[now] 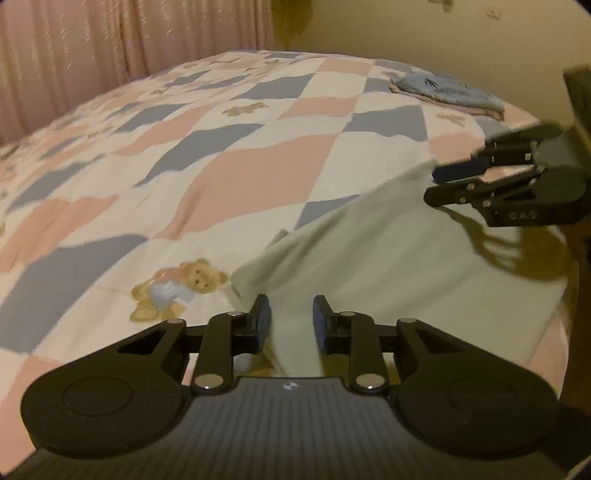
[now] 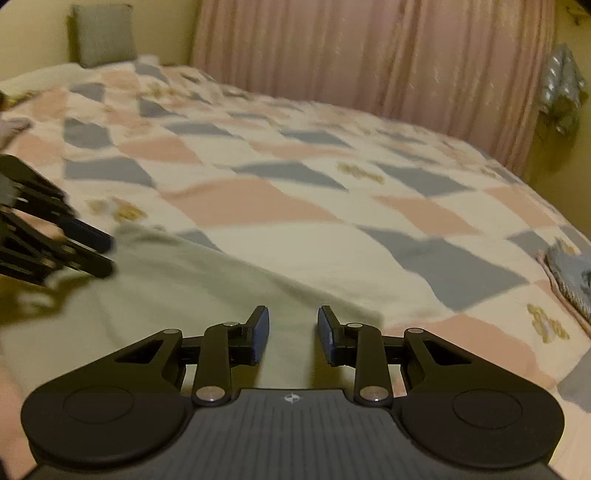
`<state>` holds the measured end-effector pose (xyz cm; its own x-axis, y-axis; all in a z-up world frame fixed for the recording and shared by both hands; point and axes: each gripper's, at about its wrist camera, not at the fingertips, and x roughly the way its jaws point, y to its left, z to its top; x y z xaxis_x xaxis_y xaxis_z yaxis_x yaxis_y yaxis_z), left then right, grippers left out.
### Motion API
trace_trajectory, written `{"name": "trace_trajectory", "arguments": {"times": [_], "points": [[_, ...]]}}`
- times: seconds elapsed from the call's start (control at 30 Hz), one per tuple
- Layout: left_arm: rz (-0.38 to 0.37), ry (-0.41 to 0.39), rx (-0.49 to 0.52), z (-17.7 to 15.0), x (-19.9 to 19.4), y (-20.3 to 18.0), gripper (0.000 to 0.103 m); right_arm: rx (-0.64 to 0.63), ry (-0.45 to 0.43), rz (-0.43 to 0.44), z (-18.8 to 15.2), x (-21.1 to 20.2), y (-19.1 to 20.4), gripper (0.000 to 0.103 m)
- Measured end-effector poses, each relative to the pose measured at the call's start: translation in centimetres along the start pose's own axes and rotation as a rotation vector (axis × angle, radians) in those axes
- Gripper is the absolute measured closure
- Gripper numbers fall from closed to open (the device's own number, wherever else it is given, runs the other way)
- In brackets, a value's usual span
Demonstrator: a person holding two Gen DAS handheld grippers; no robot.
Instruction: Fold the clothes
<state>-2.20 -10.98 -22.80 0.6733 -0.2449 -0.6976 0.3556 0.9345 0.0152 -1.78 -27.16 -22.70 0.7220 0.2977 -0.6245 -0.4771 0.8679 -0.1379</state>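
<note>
A quilt (image 1: 236, 173) of pink, blue-grey and white diamonds covers the bed, soft and rumpled. Only the left wrist view shows its printed teddy bear (image 1: 184, 286), just left of the left gripper (image 1: 291, 319); only the right wrist view shows a grey cushion (image 2: 105, 33) far ahead. The pale cloth (image 1: 388, 251), smooth and flat, lies under and ahead of both tools. A folded blue garment (image 1: 448, 92) sits well beyond. Both the left gripper and the right gripper (image 2: 293, 334) hold their 2 fingers apart, gripping nothing. Motion blur smears the cloth's edges.
</note>
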Motion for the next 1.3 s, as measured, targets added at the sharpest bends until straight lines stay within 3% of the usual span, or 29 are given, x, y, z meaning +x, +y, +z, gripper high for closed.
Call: {"name": "trace_trajectory", "arguments": {"times": [0.07, 0.13, 0.2, 0.3, 0.47, 0.7, 0.9, 1.0, 1.13, 1.3], "points": [[0.008, -0.006, -0.024, -0.2, 0.0, 0.6, 0.080, 0.028, 0.014, -0.027, -0.8, 0.6, -1.2, 0.072], [0.060, -0.006, -0.025, -0.4, 0.1, 1.0, 0.072, 0.062, 0.020, -0.044, -1.5, 0.7, -2.6, 0.072], [0.067, -0.007, -0.030, -0.2, -0.1, 1.1, 0.072, 0.071, 0.026, -0.062, -1.7, 0.3, -3.2, 0.071], [0.077, -0.010, -0.038, -0.1, -0.5, 1.2, 0.072, 0.053, 0.010, -0.090, -1.6, -1.4, -2.6, 0.072], [0.101, -0.009, -0.003, 0.0, -1.3, 0.0, 0.075, 0.037, -0.051, -0.036, -1.5, -4.6, 0.1, 0.071], [0.109, 0.008, 0.016, -0.2, -1.3, -0.5, 0.075, -0.015, 0.043, 0.009, -3.1, -3.7, 2.6, 0.070], [0.118, 0.011, 0.035, -0.4, -1.6, -0.8, 0.075, -0.019, 0.072, -0.022, -3.8, -5.0, 2.2, 0.068], [0.143, -0.027, 0.132, -0.7, -3.8, -2.2, 0.075, -0.035, 0.054, -0.035, -3.9, -7.0, 2.5, 0.067], [0.171, -0.077, 0.281, -1.7, -6.9, -4.4, 0.067, -0.199, -0.014, -0.026, -4.1, -10.5, 4.9, 0.061], [0.095, -0.087, 0.495, -5.0, -9.0, -9.0, 0.066, -0.422, -0.019, -0.011, -5.7, -11.3, 8.7, 0.061]]}}
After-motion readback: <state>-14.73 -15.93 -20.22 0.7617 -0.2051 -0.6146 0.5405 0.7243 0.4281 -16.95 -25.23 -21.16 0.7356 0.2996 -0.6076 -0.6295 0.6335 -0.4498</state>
